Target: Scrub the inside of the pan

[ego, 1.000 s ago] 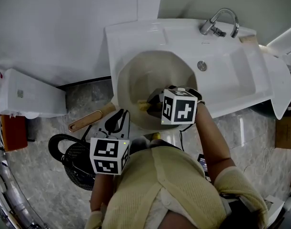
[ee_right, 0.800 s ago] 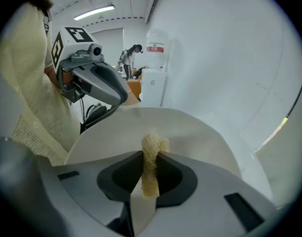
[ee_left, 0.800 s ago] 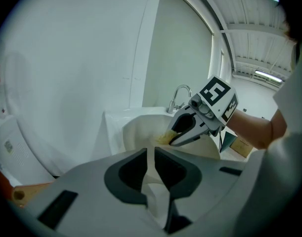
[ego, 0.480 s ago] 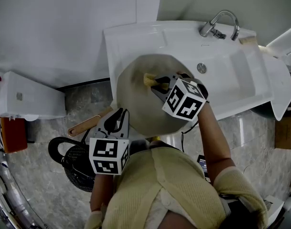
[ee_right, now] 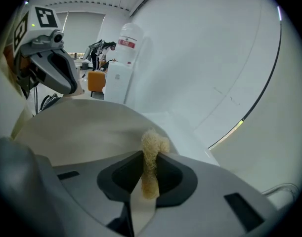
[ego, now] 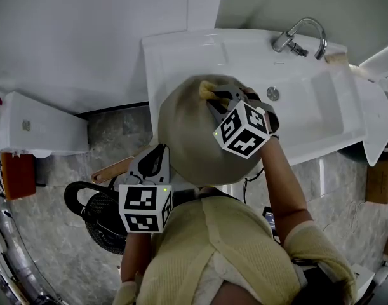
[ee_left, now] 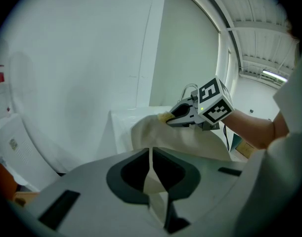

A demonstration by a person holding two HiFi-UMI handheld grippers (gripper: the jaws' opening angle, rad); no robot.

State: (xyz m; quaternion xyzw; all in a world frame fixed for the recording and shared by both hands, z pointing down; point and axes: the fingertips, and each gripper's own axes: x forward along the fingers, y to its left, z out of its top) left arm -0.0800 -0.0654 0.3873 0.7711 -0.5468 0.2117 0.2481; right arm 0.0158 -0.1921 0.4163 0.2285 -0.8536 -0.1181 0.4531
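Tightly closed, the fingers (ee_right: 178,174) of the right gripper (ee_right: 151,157) pinch one yellow fibrous scrubber (ee_right: 151,144), whose tuft sticks out past the tips and presses on the far inner side of the pan (ego: 181,132). The left gripper (ee_left: 151,154) has its fingers (ee_left: 126,174) shut on the thin near edge of that same pan, beside the wooden handle (ego: 114,166). The single pan, pale beige inside, is held tilted above the white sink (ego: 308,100), close under the one chrome tap (ego: 298,37). Each gripper carries a cube with black-and-white square markers, two in all: the right cube (ego: 243,130) and the left cube (ego: 145,207). The markers are patterns, not letters. Farther back, the right gripper view shows a water bottle (ee_right: 128,43) with a red label, its print too small to read
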